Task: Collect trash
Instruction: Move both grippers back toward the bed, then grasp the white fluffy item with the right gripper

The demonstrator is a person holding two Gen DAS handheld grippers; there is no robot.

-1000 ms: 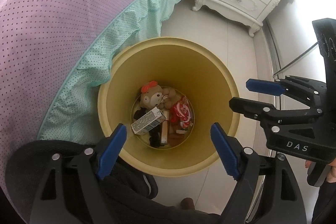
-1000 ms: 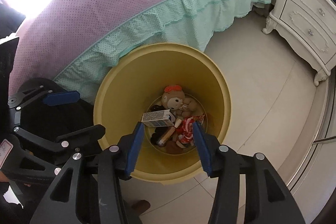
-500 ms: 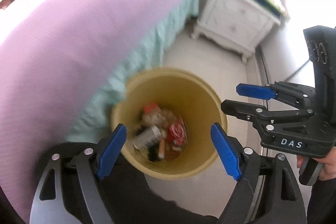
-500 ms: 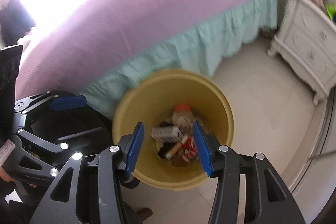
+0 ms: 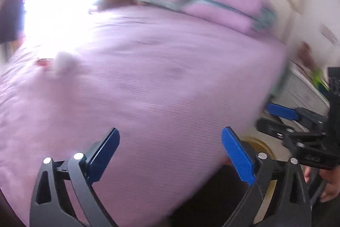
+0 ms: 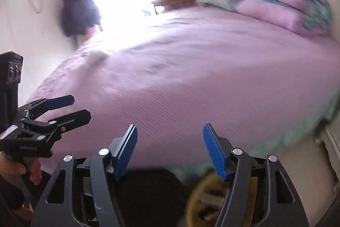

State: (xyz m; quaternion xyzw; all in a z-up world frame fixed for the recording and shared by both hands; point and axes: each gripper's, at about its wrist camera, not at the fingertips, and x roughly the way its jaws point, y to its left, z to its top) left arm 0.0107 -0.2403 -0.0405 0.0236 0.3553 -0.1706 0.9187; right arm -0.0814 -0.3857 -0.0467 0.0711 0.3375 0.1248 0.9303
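Both views are motion-blurred. A white crumpled lump (image 5: 63, 64) lies on the purple bed (image 5: 159, 78), far left, with something red (image 5: 43, 62) beside it. It also shows in the right wrist view (image 6: 95, 56). My left gripper (image 5: 170, 154) is open and empty above the bed's near part. My right gripper (image 6: 169, 152) is open and empty too. The yellow bin (image 6: 201, 201) sits low between the right gripper's arms; its rim (image 5: 257, 144) peeks out by the left gripper's right finger. Each gripper shows in the other's view, the right (image 5: 274, 116) and the left (image 6: 70, 107).
Purple pillows (image 6: 282, 5) lie at the head of the bed. A white nightstand (image 5: 306, 88) stands at the right. A dark-clothed figure (image 6: 77, 10) stands by the bright doorway. A black object (image 6: 148, 195) sits beside the bin. The bed has a teal skirt (image 6: 301, 131).
Both grippers have tilted up from looking down into the yellow bin to looking across the bed. The bin has dropped to the bottom of both views. Both stay open.
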